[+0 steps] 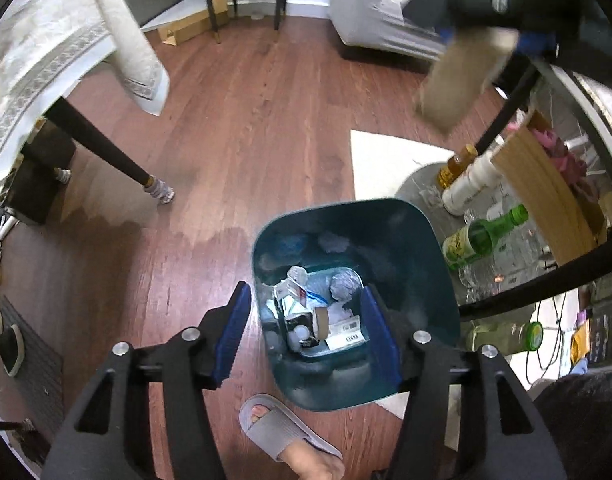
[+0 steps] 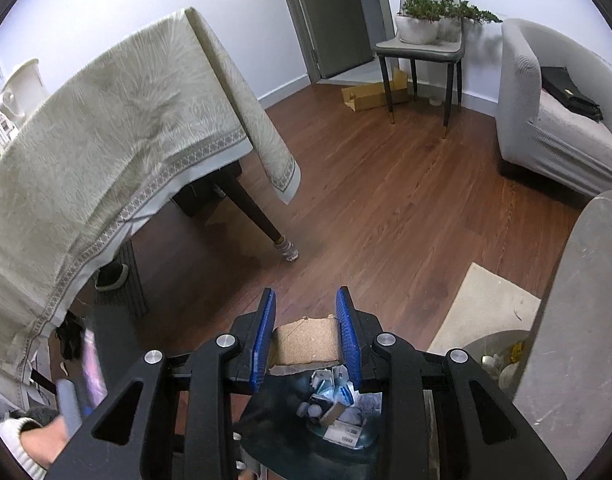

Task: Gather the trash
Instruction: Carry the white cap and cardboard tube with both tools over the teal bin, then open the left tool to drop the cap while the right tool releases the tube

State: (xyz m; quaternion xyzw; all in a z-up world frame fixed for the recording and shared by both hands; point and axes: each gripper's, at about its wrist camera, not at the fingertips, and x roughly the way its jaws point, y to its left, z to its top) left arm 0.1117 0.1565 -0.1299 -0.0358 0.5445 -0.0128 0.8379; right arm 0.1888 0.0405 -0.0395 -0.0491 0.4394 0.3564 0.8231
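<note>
Wood floor (image 1: 266, 120), bin (image 1: 426, 280) at six o'clock; left gripper (image 1: 306, 336) open, empty; right gripper (image 2: 308, 334) clamping cardboard (image 2: 306, 344); sofa (image 2: 546, 128) at two.

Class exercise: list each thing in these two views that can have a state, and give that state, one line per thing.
Left gripper: open, empty, above the bin.
Right gripper: shut on cardboard piece.
Teal trash bin: upright, lidless, partly filled.
Green glass bottle: lying tilted, uncapped.
White bottle: leaning, capped.
Door: closed.
</note>
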